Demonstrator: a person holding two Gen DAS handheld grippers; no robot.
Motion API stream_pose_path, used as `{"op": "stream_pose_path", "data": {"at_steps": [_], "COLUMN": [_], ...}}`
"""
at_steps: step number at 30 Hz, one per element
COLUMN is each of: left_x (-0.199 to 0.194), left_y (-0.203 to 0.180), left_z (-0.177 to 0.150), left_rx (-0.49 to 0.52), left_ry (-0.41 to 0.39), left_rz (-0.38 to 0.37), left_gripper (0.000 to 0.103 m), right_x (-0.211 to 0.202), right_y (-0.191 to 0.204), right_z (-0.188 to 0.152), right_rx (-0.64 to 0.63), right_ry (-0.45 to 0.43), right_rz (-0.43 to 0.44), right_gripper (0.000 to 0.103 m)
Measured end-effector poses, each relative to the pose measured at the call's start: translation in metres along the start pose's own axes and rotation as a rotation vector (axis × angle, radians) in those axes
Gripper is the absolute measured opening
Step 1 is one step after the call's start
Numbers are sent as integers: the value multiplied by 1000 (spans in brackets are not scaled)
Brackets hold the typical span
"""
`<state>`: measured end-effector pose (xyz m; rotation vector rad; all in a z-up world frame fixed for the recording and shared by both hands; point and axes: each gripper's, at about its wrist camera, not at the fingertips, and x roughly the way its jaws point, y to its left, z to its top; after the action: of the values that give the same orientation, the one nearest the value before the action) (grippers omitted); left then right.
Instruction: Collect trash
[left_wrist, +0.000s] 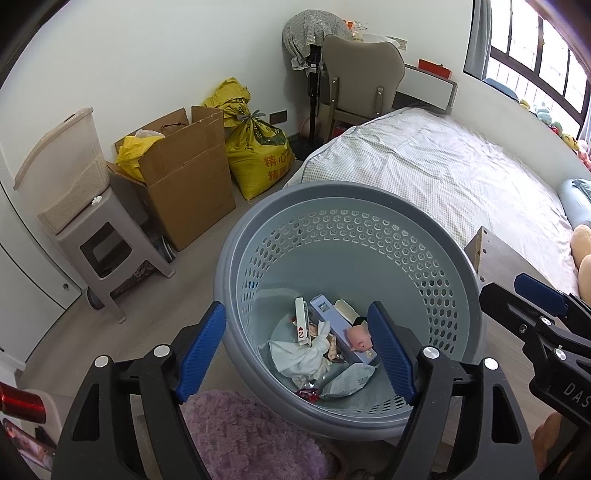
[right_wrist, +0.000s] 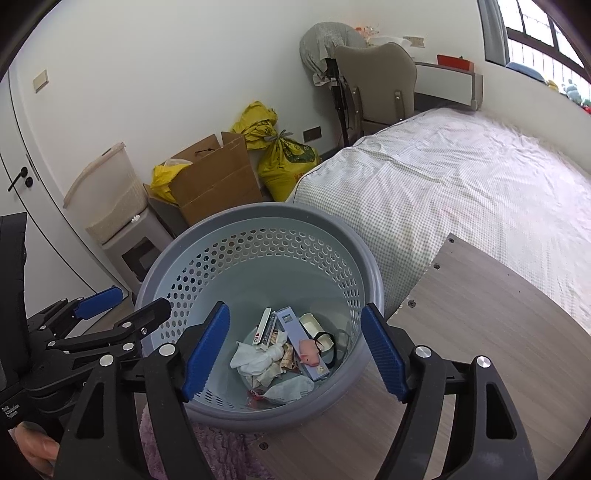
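A grey perforated basket (left_wrist: 332, 192) stands on the floor below both grippers, and the right wrist view shows its rim (right_wrist: 258, 212) too. Inside lie crumpled white tissues (left_wrist: 306, 356), a playing-card box (left_wrist: 301, 325), a long blue-and-white box (left_wrist: 334, 325), a pink pig toy (left_wrist: 359, 338) and wrappers (left_wrist: 349, 382). My left gripper (left_wrist: 295, 308) hovers over the basket's near side, open, with nothing between its blue pads. My right gripper (right_wrist: 294, 308) hangs beside it, also open with nothing in it, over the tissues (right_wrist: 258, 360) and pig toy (right_wrist: 308, 351). Each gripper shows in the other's view: right gripper (left_wrist: 513, 288), left gripper (right_wrist: 138, 299).
A bed (left_wrist: 443, 166) with a checked cover lies to the right, with a wooden board (right_wrist: 480, 314) next to the basket. A cardboard box (left_wrist: 184, 177), yellow sacks (left_wrist: 258, 155) and a plastic stool (left_wrist: 107, 243) line the far wall. A purple fluffy cloth (left_wrist: 240, 435) lies near the basket's front.
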<state>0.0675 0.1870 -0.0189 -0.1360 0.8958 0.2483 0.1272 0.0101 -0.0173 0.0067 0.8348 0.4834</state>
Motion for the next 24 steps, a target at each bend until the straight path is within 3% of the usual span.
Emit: {"op": "stream_pose_path", "data": {"at_steps": [24], "left_x": [-3], "left_y": [-4], "left_z": [-1], "left_rx": [13], "left_ry": [-7], "left_rz": [-3], "left_gripper": [75], "right_x": [-4], "right_y": [-2], "right_z": [-2], "right_rx": [8], "right_ry": [-4], "right_rz": [-11], "right_gripper": [72]}}
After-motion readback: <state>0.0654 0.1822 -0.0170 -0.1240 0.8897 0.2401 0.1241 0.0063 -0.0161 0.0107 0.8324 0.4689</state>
